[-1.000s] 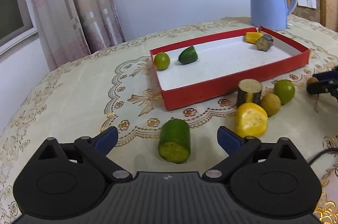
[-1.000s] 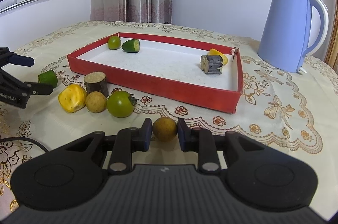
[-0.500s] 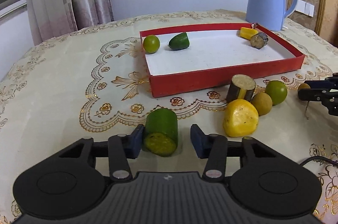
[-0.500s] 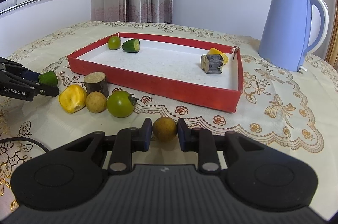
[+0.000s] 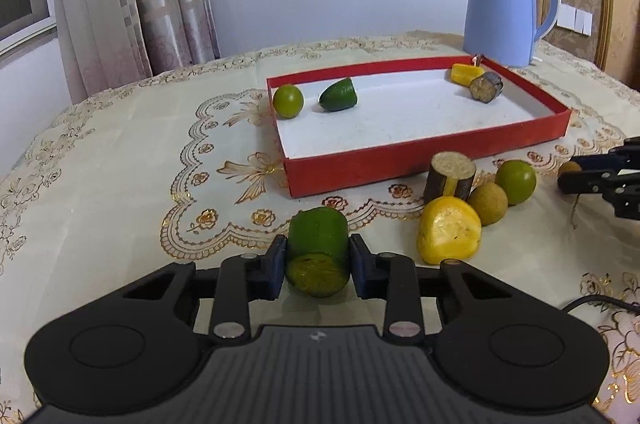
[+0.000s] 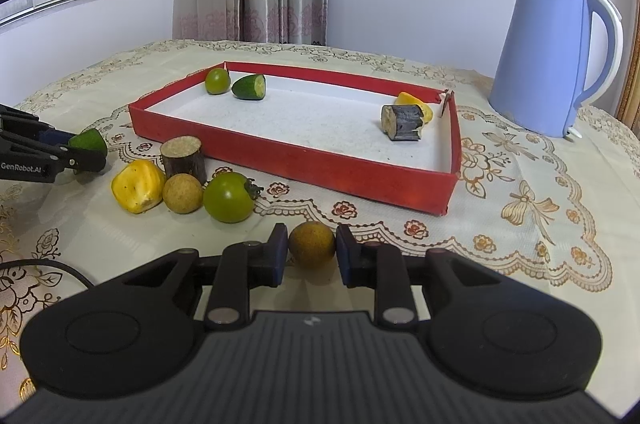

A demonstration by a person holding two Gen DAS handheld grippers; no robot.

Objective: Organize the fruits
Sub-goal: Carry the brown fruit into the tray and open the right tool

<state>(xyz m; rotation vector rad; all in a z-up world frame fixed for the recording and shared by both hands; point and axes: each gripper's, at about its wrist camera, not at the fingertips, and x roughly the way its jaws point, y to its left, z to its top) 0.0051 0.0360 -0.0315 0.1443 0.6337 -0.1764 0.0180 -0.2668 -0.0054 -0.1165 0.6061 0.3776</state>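
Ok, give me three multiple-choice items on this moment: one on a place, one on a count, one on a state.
1. Where does the blue kettle stand?
A. inside the red tray
B. on the table beyond the red tray
C. on the windowsill

2. How many pieces lie in the tray?
A. two
B. four
C. six

3. What do the right tongs have between them?
A. a round brown fruit
B. a yellow chunk
C. nothing

Answers:
1 B, the kettle stands on the cloth past the tray's far corner.
2 B, a green round fruit, a green cut piece, a yellow piece and a dark stub.
3 A, the pads press on the brown fruit's sides.
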